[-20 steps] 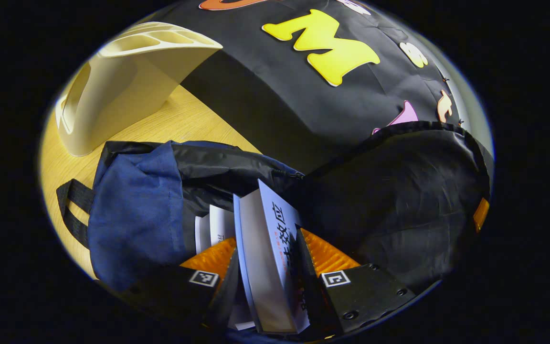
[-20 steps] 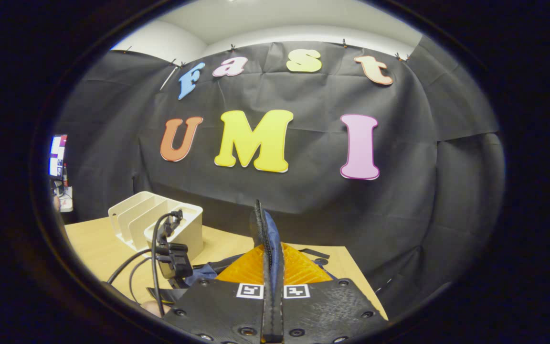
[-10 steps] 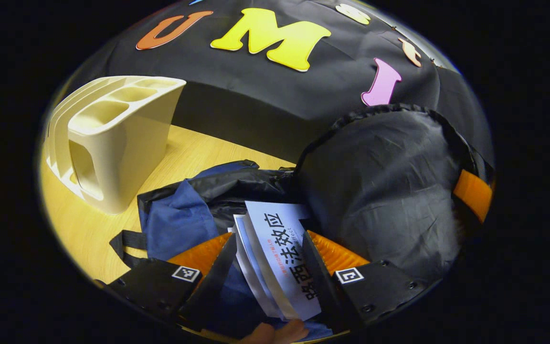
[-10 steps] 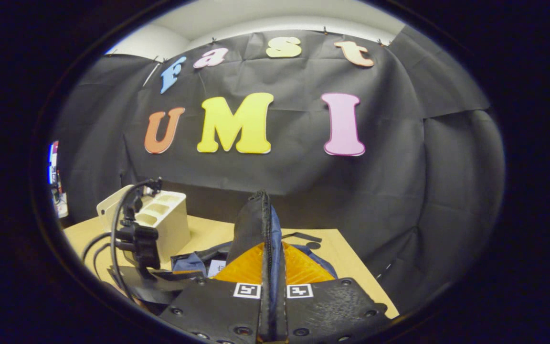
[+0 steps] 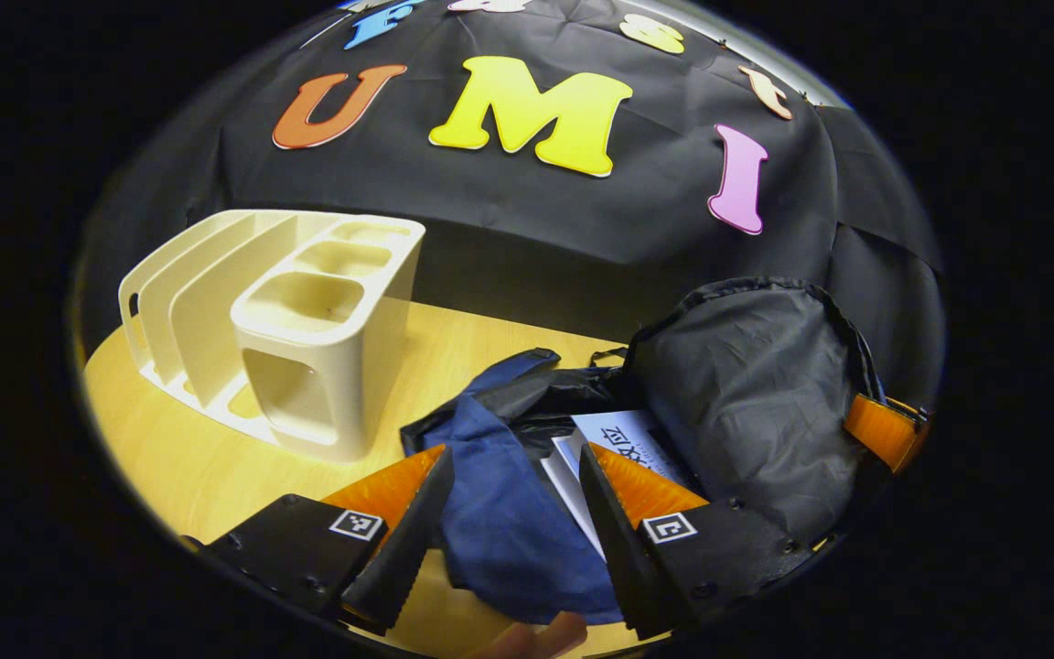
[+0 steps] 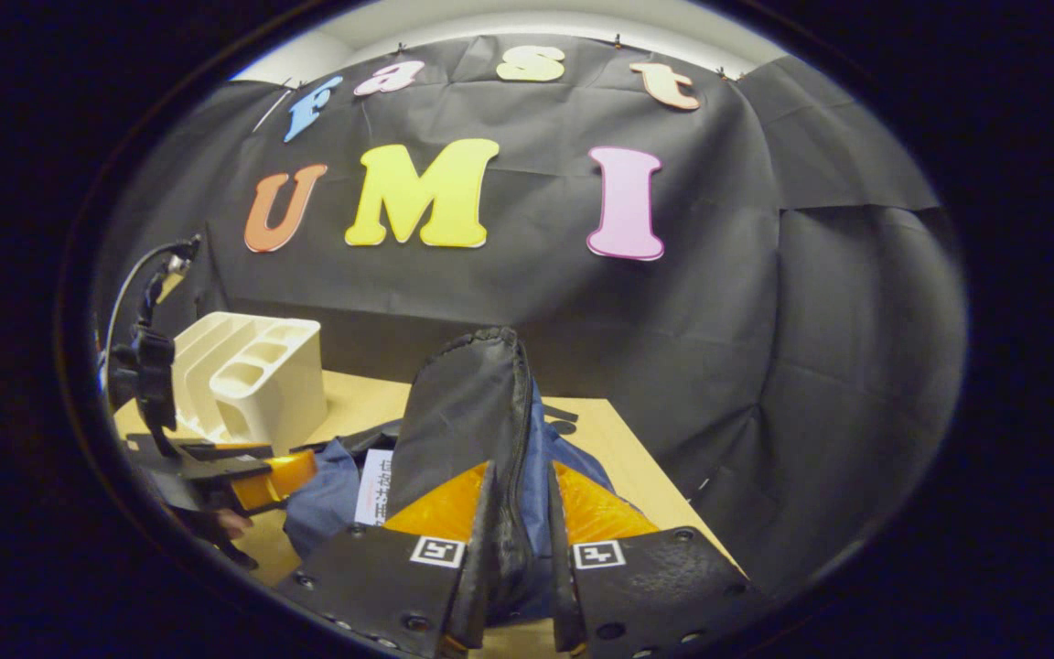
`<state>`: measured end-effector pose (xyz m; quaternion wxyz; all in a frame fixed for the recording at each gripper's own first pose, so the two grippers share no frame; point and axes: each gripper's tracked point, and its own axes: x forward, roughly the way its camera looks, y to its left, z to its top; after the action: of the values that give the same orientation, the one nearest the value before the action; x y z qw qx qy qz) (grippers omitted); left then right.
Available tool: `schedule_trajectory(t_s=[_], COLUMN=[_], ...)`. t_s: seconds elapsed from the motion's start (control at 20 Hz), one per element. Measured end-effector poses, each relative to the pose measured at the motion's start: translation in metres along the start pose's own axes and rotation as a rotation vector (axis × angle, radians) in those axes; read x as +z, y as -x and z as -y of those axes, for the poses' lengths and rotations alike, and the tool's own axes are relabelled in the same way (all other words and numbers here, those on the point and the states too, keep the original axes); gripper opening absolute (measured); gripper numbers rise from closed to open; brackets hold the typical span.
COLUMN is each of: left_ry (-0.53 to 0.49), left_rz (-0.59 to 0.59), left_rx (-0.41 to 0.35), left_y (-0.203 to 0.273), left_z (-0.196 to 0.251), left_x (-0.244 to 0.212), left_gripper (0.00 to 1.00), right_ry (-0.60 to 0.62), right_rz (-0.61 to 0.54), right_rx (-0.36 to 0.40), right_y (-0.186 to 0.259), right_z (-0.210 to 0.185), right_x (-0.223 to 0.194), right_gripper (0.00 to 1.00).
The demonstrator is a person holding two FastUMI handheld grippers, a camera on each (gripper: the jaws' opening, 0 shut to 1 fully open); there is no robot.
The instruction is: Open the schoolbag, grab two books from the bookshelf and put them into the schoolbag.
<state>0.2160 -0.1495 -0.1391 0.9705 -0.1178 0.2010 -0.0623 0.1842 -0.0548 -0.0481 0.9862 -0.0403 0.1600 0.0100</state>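
Note:
The blue and black schoolbag point(image 5: 500, 513) lies open on the wooden table point(image 5: 198, 458). Its black flap point(image 5: 756, 403) stands upright. A white-covered book point(image 5: 618, 432) pokes out of the bag's mouth. My left gripper point(image 5: 513, 513) is open just above the bag's blue front, holding nothing. The right gripper point(image 6: 520, 558) has its fingers slightly parted, with the flap's zipper edge point(image 6: 516, 430) still between them. The cream bookshelf point(image 5: 289, 339) stands to the left with bare slots. The left gripper point(image 6: 257, 476) is also in the right gripper view, beside the bookshelf point(image 6: 248, 375).
A fingertip point(image 5: 536, 636) of the holding hand peeks in at the bottom of the left gripper view. The black cloth wall point(image 6: 719, 320) closes the table's far side. Bare tabletop point(image 6: 628, 458) lies right of the bag.
My left gripper let go of the book, which sank into the bag, then drew back and up. The right gripper's fingers have parted slightly around the flap edge.

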Motion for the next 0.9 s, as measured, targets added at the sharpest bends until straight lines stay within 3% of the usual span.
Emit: schedule_trajectory(t_s=[0.05,0.25,0.4,0.45,0.55,0.6,0.65,0.9], left_ry=[-0.023,-0.074,-0.071,-0.062,-0.042,-0.037,-0.039,-0.081], left_rz=[0.021,0.082,0.137,0.153,0.171,0.177,0.176,0.193], left_rx=[0.028,0.091,0.136,0.143,0.144,0.150,0.158,0.219], left_y=[0.009,0.047,0.078,0.089,0.109,0.120,0.131,0.186], left_z=[-0.012,-0.052,-0.074,-0.081,-0.093,-0.100,-0.108,-0.149], left_x=[0.005,0.020,0.024,0.024,0.023,0.020,0.017,0.011], left_gripper=[0.88,0.87,0.87,0.87,0.87,0.87,0.87,0.87], right_ry=[0.015,0.043,-0.010,-0.022,-0.014,-0.014,-0.016,-0.080], right_rz=[-0.005,-0.005,-0.011,-0.013,0.008,0.024,0.035,0.097], right_rx=[-0.024,-0.063,-0.057,-0.053,-0.059,-0.062,-0.053,-0.042], right_y=[0.005,0.029,0.050,0.058,0.077,0.086,0.096,0.140], right_z=[0.001,-0.009,-0.022,-0.026,-0.032,-0.034,-0.039,-0.039], right_x=[-0.002,-0.006,-0.010,-0.011,-0.010,-0.008,-0.009,-0.011], right_gripper=[0.39,0.47,0.63,0.59,0.70,0.64,0.70,0.73])
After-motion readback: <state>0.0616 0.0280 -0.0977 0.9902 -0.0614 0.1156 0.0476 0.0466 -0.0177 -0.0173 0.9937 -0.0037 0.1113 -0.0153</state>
